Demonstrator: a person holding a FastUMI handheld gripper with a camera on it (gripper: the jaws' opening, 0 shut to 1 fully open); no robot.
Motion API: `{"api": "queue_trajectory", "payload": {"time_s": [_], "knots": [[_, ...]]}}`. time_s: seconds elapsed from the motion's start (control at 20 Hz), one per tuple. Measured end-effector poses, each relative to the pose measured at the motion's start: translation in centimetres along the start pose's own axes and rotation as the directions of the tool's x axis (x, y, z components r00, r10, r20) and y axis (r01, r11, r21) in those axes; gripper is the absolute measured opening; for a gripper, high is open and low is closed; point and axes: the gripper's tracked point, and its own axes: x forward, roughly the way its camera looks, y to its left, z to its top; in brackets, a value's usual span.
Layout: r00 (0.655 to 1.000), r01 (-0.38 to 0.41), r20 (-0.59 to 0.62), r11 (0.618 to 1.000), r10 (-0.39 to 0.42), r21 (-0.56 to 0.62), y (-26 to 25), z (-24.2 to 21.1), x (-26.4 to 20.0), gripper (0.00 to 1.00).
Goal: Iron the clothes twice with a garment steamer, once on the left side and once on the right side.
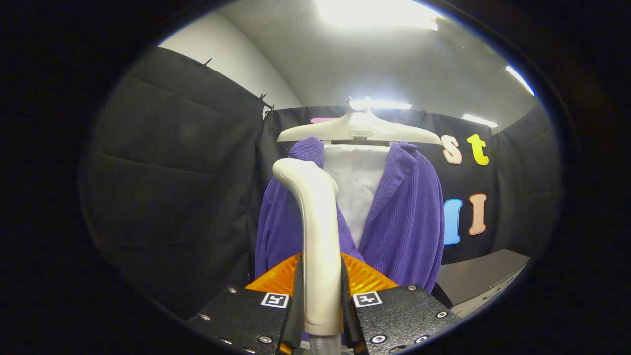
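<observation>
A purple corduroy jacket hangs on a pale plastic hanger straight ahead, with a white panel showing between its open lapels. My gripper is shut on the cream handle of the garment steamer, which rises upright between the fingers. The steamer's curved head sits in front of the jacket's left shoulder and collar. Whether the head touches the cloth is hard to tell. The handle hides the jacket's left front.
Black cloth walls enclose the booth on the left and behind the jacket. A grey table surface lies low to the right of the jacket. Bright ceiling lights shine overhead.
</observation>
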Motion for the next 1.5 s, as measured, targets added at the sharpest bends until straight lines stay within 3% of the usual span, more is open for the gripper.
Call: {"api": "queue_trajectory", "payload": {"time_s": [0.75, 1.0, 1.5], "knots": [[0.995, -0.006, -0.097, 0.991, -0.007, -0.132, 0.1, -9.1, -1.9, 0.33], [0.976, -0.066, -0.215, 0.990, 0.039, -0.121, 0.9, -14.5, -3.1, 0.33], [0.953, -0.128, -0.297, 0.969, 0.062, -0.210, 1.8, -20.2, -4.5, 0.34]]}}
